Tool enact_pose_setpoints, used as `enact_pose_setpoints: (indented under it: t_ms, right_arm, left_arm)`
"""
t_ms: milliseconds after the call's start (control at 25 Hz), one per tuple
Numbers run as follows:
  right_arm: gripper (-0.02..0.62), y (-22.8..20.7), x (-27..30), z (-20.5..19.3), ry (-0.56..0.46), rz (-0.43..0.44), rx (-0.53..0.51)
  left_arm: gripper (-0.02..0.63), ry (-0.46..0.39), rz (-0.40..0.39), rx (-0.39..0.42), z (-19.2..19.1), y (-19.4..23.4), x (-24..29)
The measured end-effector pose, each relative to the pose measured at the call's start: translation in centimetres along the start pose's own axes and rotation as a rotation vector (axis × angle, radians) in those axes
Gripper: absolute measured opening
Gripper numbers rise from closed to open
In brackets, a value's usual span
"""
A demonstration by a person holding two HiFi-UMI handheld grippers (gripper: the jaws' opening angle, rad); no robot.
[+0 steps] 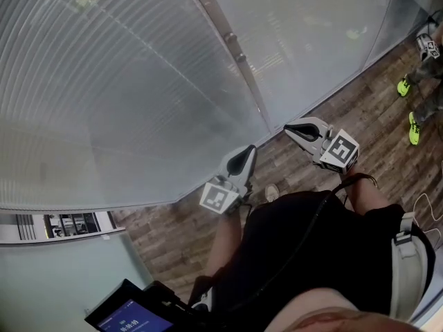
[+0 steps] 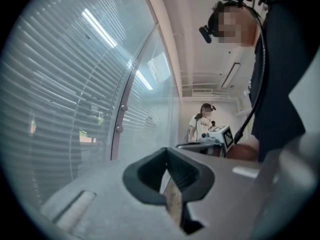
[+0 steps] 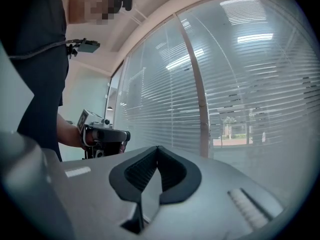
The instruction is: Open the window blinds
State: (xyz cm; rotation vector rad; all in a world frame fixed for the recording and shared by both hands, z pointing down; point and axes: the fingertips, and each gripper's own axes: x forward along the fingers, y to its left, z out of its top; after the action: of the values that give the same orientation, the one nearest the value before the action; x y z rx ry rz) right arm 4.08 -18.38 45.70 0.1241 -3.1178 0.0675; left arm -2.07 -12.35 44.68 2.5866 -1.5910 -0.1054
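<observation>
My left gripper [image 1: 243, 160]: closed, empty | my right gripper [image 1: 302, 130]: closed, empty | I hold both level, short of the far blinds [image 1: 104, 81], likely while finding how they open.

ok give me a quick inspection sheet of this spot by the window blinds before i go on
surface: wood-plank floor; no table in view
job's things: window blinds down across the panes, apparently behind glass; no cord or wand made out
clutter: nothing seen
grippers: left gripper and right gripper both shut and empty, neither touching the glass
cables: black cable across the person's torso; white cable on the floor at right
surroundings: metal post between the panes; second person's yellow-green shoes at right; lit screen low left
</observation>
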Motion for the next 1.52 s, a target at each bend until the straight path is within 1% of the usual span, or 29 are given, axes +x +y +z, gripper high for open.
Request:
enact_pose_setpoints:
  t_ms: [160, 280, 720, 920, 1080, 1240, 1520]
  right_arm:
    - [0.006, -0.5, 0.8, -0.1, -0.001, -0.046, -0.01]
    - [0.006, -0.4, 1.9, -0.1, 0.001, -0.063, -0.014]
    - [0.006, -0.9, 5.8, 0.9, -0.001, -0.121, -0.026]
    - [0.006, -0.9, 6.4, 1.5, -0.007, -0.145, -0.045]
    - [0.006, -1.7, 6.6, 1.7, 0.002, -0.191, -0.069]
    - [0.006, -2.8, 6.6, 2.3, 0.026, -0.246, -0.126]
    - [0.006, -5.0, 6.6, 4.3, 0.083, -0.348, -0.29]
  left_arm:
    - [0.003, 0.004, -0.048, 0.003, -0.1, 1.0, 0.2]
    - [0.002, 0.003, -0.077, 0.006, 0.0, 1.6, 0.0]
    - [0.003, 0.005, -0.12, -0.004, 0.9, 5.9, -0.8]
    - [0.003, 0.005, -0.15, 0.001, 1.1, 6.4, -1.1]
    - [0.003, 0.006, -0.173, -0.006, 0.9, 6.8, -1.2]
    - [0.002, 0.008, -0.194, -0.014, 0.7, 7.3, -1.5]
    - [0.002, 0.006, -0.235, -0.005, 0.8, 7.1, -2.3]
